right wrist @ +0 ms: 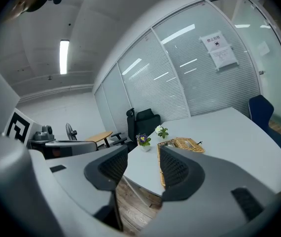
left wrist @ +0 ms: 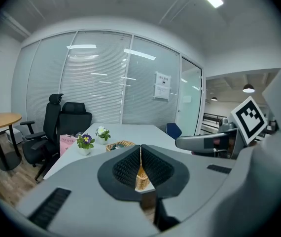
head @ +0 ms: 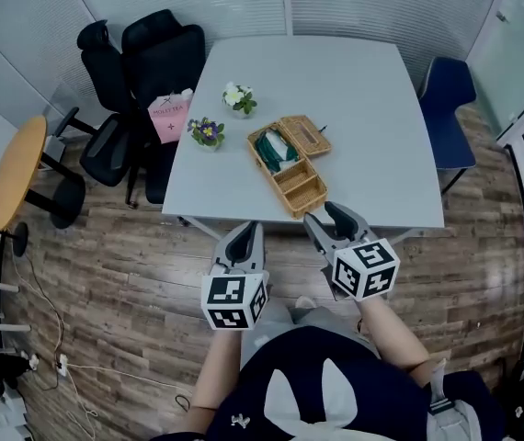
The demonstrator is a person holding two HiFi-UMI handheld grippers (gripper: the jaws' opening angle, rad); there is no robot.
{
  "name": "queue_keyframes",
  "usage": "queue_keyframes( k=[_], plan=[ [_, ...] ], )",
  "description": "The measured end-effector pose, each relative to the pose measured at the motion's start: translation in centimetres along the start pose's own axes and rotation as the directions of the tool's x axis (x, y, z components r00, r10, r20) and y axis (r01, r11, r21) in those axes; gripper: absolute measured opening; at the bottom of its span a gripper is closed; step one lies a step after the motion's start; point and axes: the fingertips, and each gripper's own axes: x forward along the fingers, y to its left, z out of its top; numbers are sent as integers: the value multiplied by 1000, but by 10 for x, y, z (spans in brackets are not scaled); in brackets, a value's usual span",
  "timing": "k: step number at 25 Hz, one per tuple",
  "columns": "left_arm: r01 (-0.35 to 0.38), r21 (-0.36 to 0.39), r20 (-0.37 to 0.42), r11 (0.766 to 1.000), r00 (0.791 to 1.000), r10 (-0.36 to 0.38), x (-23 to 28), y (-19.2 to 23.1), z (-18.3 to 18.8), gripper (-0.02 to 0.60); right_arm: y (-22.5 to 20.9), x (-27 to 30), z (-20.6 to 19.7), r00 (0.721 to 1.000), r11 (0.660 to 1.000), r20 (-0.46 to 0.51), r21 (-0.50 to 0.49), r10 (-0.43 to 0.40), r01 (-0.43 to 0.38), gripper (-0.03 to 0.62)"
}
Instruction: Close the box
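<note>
My left tongs [head: 243, 237] together, right tongs [head: 329, 219] apart, empty; wicker box [head: 303, 194] looks light, stiff, I'd nudge the open lid [head: 305, 136]

A pink bag [head: 170, 116] by the black chair [head: 159, 58] at the left edge of the counter [head: 354, 90] carries dark print that looks like "MOLLY TEA". The finer marks under it cannot be read. A white notice [left wrist: 163, 86] hangs on the far glass wall [left wrist: 96, 78], its print too small to read.
</note>
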Motion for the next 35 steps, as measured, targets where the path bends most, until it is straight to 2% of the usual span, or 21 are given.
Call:
queue_keyframes(
  k=[8,17,24,35],
  plan=[
    [4,-14,-32,1000,999,-4,33,18,4,26,-28,36,5,999,997,-34,81,1,2,199],
    [73,26,-78,997,994,-71,90,48,20,26,-68,83,17,997,985,-58,160,-52,61,195],
    [104,14,-112,995,989,-101,122,73,21,26,-98,114,19,991,973,-88,202,-99,115,195],
    [192,20,-160,981,969,-187,164,95,20,26,-143,143,13,977,937,-116,280,-181,207,192]
  ],
)
